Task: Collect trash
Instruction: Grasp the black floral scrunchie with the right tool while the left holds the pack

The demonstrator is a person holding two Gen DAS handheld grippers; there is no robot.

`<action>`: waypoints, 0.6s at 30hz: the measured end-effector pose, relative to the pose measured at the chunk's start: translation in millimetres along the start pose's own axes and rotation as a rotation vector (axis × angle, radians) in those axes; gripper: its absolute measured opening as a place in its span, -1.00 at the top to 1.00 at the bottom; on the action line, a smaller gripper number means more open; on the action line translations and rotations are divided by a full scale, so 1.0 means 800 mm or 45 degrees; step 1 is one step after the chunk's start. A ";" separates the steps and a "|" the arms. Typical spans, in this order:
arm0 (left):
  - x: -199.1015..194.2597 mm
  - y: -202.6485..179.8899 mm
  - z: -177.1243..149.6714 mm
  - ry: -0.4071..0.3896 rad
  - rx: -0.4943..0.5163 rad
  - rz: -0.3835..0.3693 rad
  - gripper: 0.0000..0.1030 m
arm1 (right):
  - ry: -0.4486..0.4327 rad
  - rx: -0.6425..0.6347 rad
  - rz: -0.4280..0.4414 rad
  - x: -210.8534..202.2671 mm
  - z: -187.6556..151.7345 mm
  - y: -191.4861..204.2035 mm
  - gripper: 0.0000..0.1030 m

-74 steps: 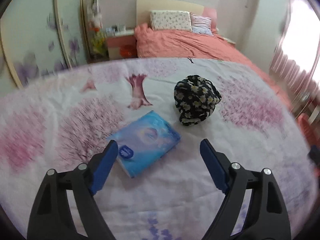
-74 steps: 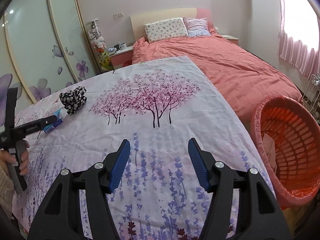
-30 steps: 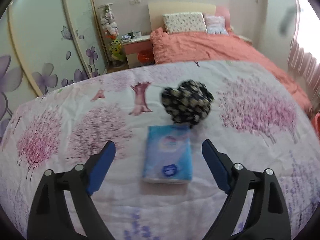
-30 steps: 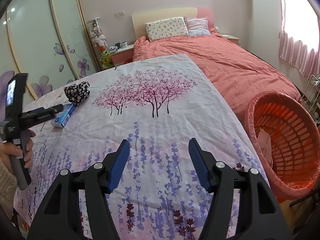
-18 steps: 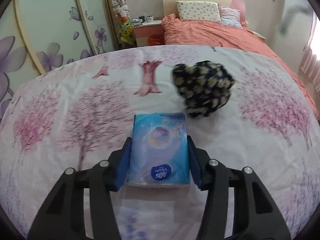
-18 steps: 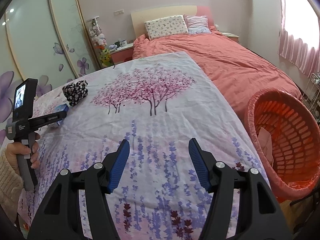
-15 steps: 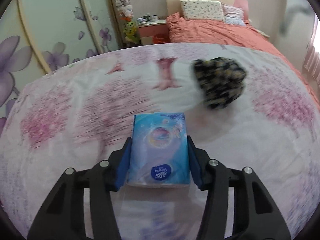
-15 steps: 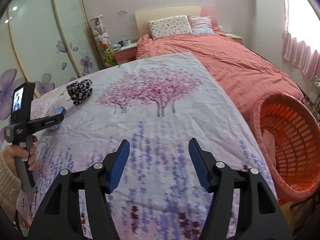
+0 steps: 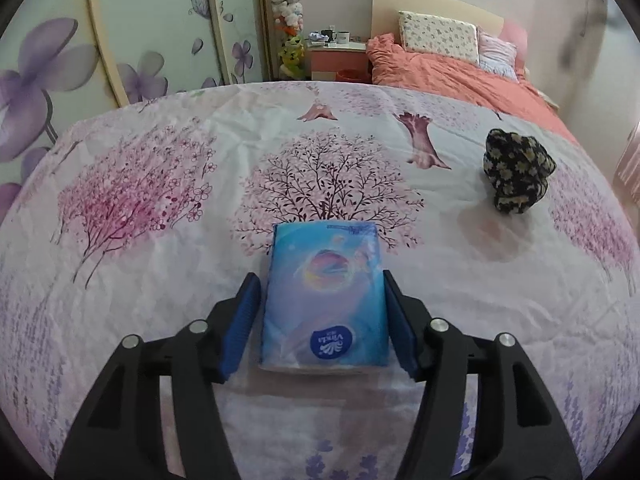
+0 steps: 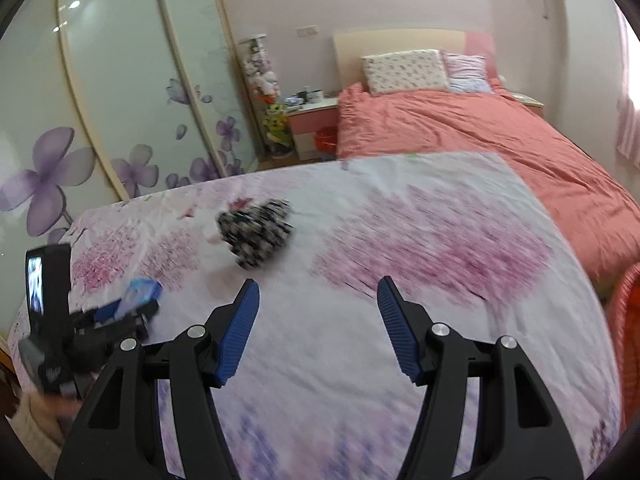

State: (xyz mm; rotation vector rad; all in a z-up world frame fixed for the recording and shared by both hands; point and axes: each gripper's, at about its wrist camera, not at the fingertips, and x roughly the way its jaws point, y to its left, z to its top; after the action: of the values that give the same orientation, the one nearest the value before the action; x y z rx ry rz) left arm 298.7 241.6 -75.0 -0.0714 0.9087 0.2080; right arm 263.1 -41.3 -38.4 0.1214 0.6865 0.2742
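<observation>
1. The floral sheet covers the wide surface where the work happens. On it lies the dark flowered bundle, untouched and well apart from either tool; judged from this, it is left to collect.
2. The orange basket shows only as a sliver at the right edge of the right wrist view. Its contents are cut off, so what has already gone in cannot be told.
3. The blue tissue pack sits between the blue pads of the left gripper, which is clenched on both its long sides. It appears lifted just off the sheet, though the blurred side view leaves that uncertain. Carrying it to the basket remains.
4. The right gripper hangs spread apart and empty above the sheet, facing the bundle.
5. The right wrist view is smeared; the left tool and pack there are hard to make out.
</observation>
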 end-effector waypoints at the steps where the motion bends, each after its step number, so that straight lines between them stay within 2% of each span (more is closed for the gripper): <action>1: 0.001 0.002 0.001 0.000 0.009 0.010 -0.17 | 0.008 -0.010 0.009 0.011 0.006 0.009 -0.20; 8: 0.000 0.012 0.000 0.002 -0.001 -0.001 -0.17 | 0.016 -0.039 0.013 0.053 0.031 0.047 -0.20; 18: -0.001 0.009 0.001 0.003 -0.006 -0.006 -0.17 | 0.072 -0.014 0.004 0.104 0.050 0.065 -0.19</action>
State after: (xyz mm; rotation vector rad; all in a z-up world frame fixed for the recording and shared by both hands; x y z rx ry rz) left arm 296.9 248.7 -73.6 -0.0780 0.9102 0.2053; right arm 339.4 31.5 -48.1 0.1046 0.7407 0.2855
